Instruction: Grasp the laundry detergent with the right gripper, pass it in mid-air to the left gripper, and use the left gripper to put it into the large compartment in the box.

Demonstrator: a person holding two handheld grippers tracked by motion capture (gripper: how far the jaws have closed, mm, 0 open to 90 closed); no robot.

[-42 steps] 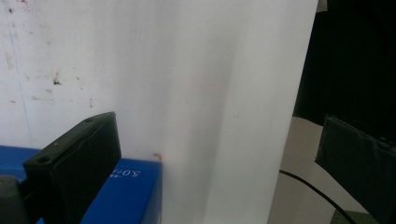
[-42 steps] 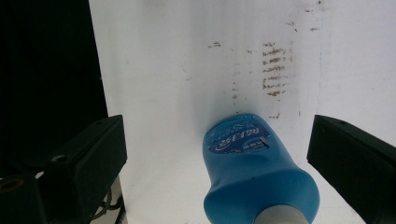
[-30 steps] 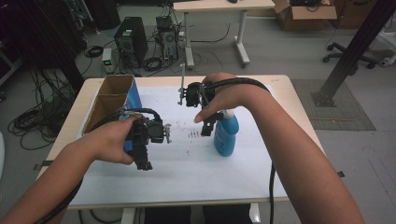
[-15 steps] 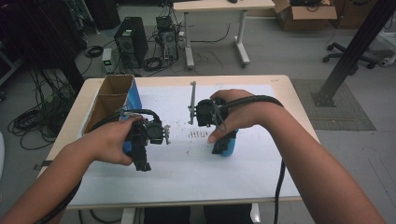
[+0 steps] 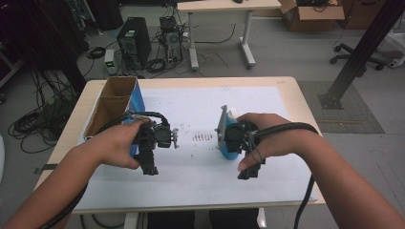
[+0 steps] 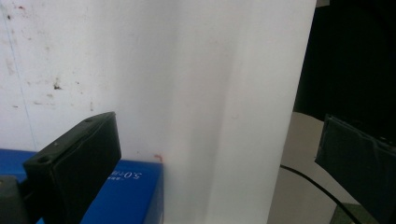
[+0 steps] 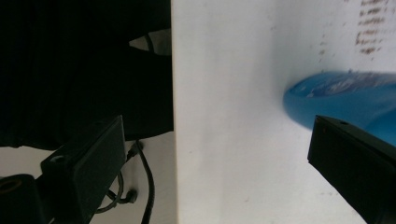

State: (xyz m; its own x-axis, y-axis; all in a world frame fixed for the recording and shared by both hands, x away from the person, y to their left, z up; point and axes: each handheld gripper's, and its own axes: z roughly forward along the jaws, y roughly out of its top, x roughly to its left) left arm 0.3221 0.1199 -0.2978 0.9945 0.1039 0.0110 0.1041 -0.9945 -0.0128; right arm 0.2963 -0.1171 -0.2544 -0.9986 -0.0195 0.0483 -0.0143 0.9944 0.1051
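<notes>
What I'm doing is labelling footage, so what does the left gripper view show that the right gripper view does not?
Left gripper view: a blue box with printed text, lying on the sheet beside the left tool.
Right gripper view: a blue bottle by one jaw of the right tool, and rows of dark smudges.
Both: the white sheet ending at a straight edge, and a tool with its jaws wide apart, gripping nothing.
</notes>
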